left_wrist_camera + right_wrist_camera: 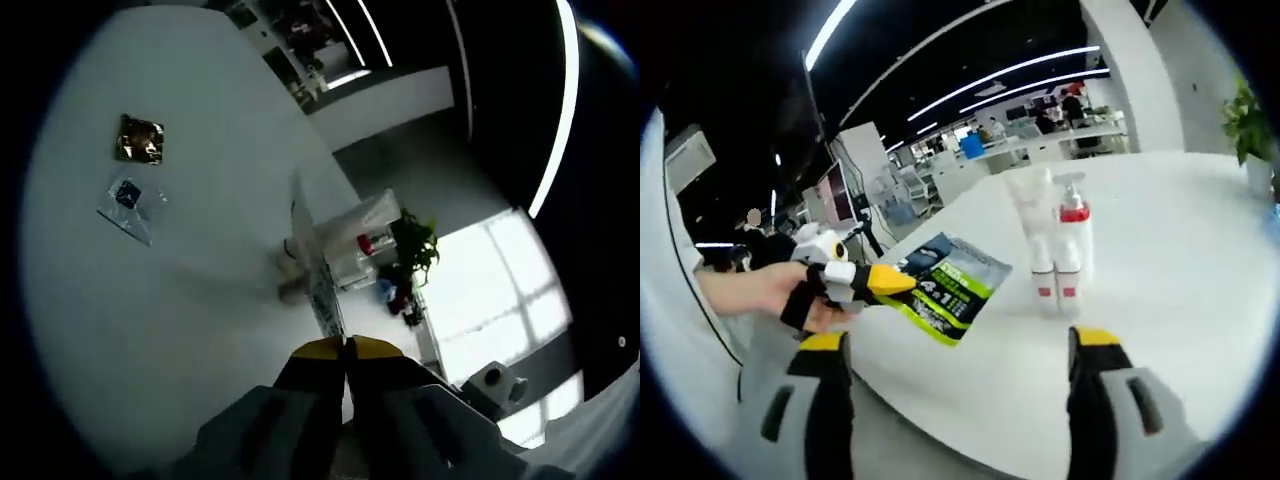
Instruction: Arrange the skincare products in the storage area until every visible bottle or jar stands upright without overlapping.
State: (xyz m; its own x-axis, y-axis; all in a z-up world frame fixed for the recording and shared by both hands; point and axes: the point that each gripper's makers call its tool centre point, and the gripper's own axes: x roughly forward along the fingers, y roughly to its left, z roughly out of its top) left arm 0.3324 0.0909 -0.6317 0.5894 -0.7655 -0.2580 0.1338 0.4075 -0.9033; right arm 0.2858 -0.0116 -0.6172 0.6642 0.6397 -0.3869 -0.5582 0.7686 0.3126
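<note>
My left gripper (pixel 346 347) is shut on a flat sachet (pixel 318 270), seen edge-on as it rises from the yellow tips. In the right gripper view the same left gripper (pixel 902 283) comes in from the left, holding that dark and green sachet (pixel 952 285) just above the white table's (pixel 1180 300) near edge. A white tube (pixel 1037 235) and a pump bottle with a red collar (pixel 1073 240) stand upright side by side on the table, just beyond the sachet. My right gripper (pixel 960 348) is open and holds nothing, a little short of the bottles.
A gold sachet (pixel 140 138) and a clear blue sachet (pixel 130 202) lie flat on the white table (pixel 180 320). A potted plant (pixel 1252 125) stands at the far right edge. A person's hand (pixel 765 290) grips the left tool. Office desks fill the background.
</note>
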